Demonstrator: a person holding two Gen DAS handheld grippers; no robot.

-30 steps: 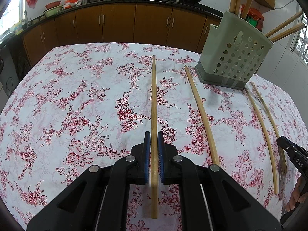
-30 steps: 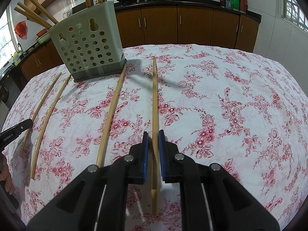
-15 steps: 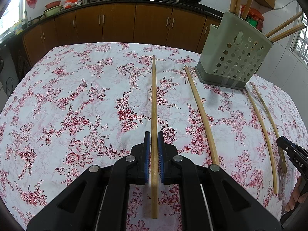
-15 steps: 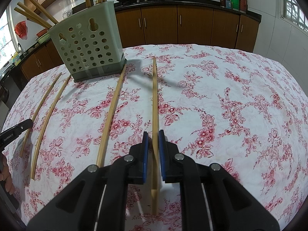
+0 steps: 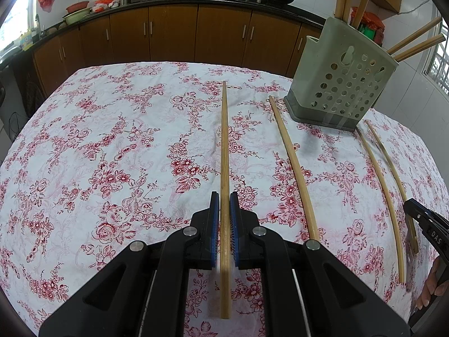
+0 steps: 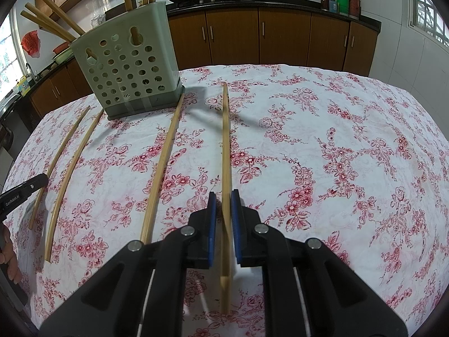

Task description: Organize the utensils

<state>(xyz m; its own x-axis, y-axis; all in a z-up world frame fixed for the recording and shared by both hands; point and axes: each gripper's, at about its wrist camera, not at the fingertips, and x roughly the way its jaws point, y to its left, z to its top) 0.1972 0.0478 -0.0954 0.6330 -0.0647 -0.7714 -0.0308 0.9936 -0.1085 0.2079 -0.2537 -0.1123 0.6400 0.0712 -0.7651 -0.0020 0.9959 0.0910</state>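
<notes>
chopsticks on cloth [image 5: 291, 163]: 4 | chopsticks in holder [image 6: 56, 22]: 5 | holder [image 5: 345, 84]: 1

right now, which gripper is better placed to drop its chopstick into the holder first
Right, narrowly. Both the right gripper and the left gripper are shut on a chopstick, but the holder stands nearer the tip of the right chopstick than of the left chopstick. Close call.

Soft, even daylight comes from windows [image 5: 437, 64] at the frame edges, where panes blow out white. The bench cloth [image 5: 112, 151] is bright, with faint shadows beside the basket [image 6: 126, 67]. Both views bulge like a fisheye, corners black. The chopstick [image 6: 224, 266] blurs close to the lens.
</notes>
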